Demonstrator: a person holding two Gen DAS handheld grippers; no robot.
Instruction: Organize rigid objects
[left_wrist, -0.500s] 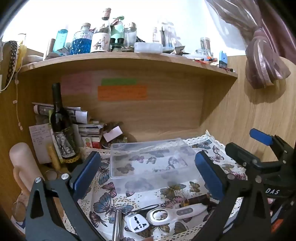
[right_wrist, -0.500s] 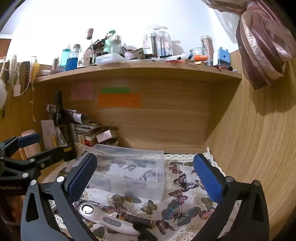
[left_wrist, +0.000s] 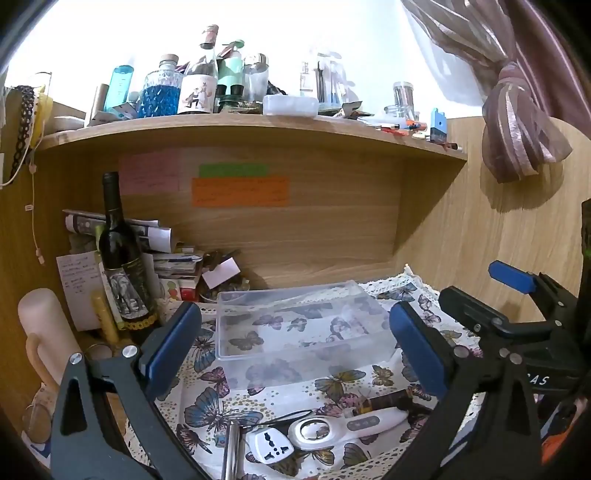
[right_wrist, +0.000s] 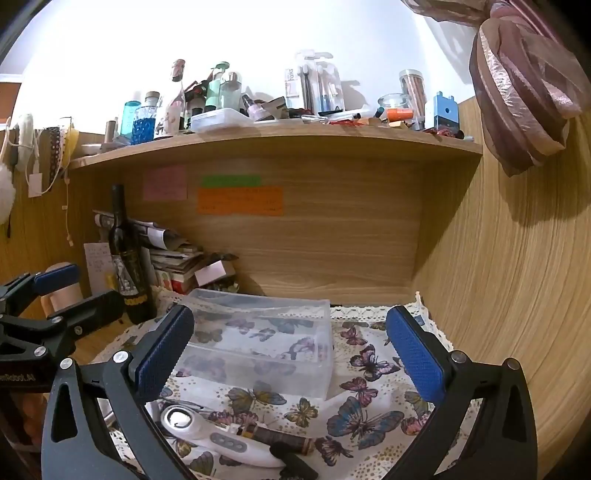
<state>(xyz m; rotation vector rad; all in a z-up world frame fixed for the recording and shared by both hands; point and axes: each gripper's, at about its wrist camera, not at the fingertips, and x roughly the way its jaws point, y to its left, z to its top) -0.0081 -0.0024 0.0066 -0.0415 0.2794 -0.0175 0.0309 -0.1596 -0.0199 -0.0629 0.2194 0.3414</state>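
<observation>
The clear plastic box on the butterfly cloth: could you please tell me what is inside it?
The clear plastic box looks empty: only the butterfly cloth shows through its walls and floor. Nothing covers it, though glare blurs the far corners.

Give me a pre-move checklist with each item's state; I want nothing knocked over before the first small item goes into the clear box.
1. Left tongs open and empty: ok.
2. Right tongs open and empty: ok.
3. Clear box without a lid and empty: ok.
4. White magnifier, travel adapter and brown tube lie on the butterfly cloth nearer than the box: ok.
5. Wine bottle upright, left of the box, apart from it: ok.
6. Metal rod fully visible: cannot tell, cut off at the frame's bottom edge.
</observation>
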